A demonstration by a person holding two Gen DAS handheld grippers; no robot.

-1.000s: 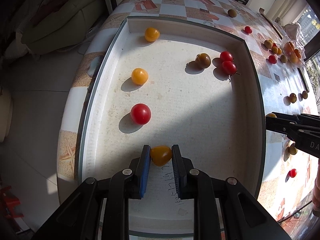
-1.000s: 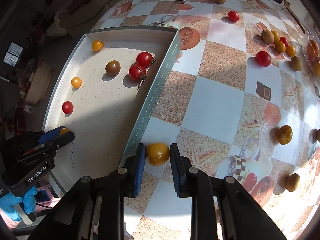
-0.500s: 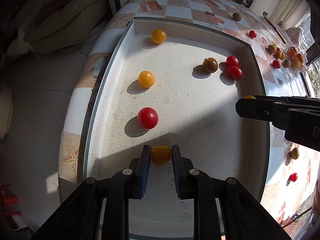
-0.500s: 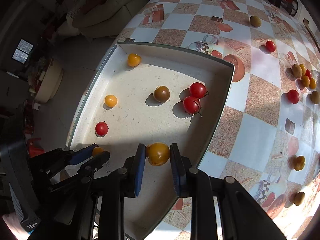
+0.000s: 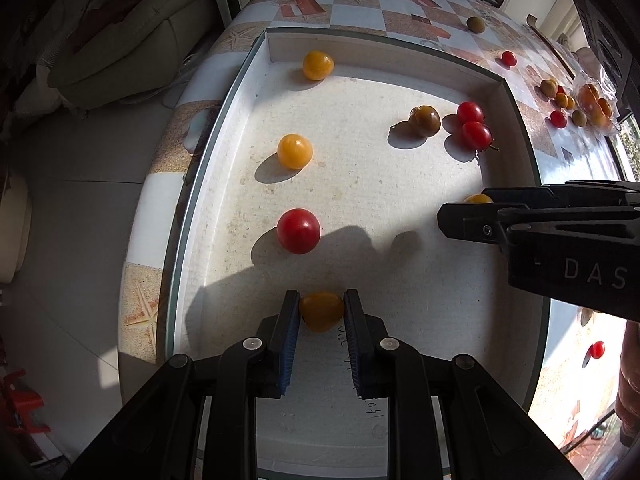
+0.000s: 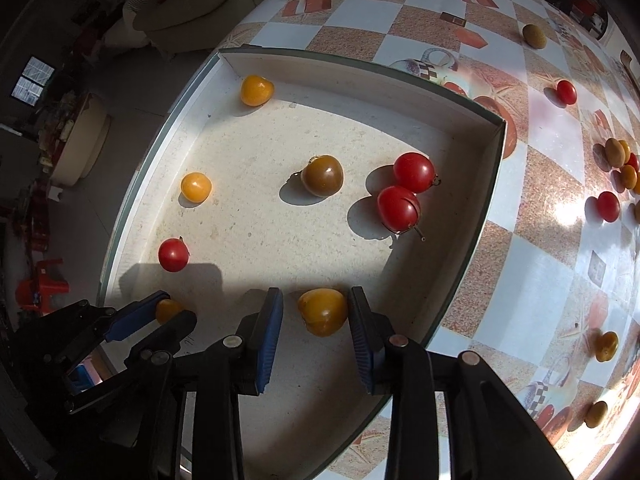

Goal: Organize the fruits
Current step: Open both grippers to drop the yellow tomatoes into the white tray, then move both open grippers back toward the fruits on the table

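A white tray (image 5: pixel 516 120) (image 6: pixel 360 80) holds several cherry tomatoes: red, yellow and one brown. My left gripper (image 5: pixel 321 312) is shut on a yellow tomato (image 5: pixel 321 311) low over the tray's near end; it also shows in the right wrist view (image 6: pixel 168 310). My right gripper (image 6: pixel 316 314) is open over the tray's right side, with a yellow tomato (image 6: pixel 323 311) between its fingers, touching the right pad and clear of the left. In the left wrist view that gripper (image 5: pixel 472 208) comes in from the right, the tomato (image 5: pixel 477 199) mostly hidden.
The tray stands on a chequered tablecloth (image 6: pixel 540 140) with several loose tomatoes to the right (image 6: pixel 608 206) and a plastic bag of fruit (image 5: pixel 596 104). A sofa (image 5: pixel 120 40) and the floor lie past the table's left edge.
My right gripper has carried its yellow tomato from the tablecloth over the tray wall into the tray and has opened. My left gripper has stayed shut on its tomato.
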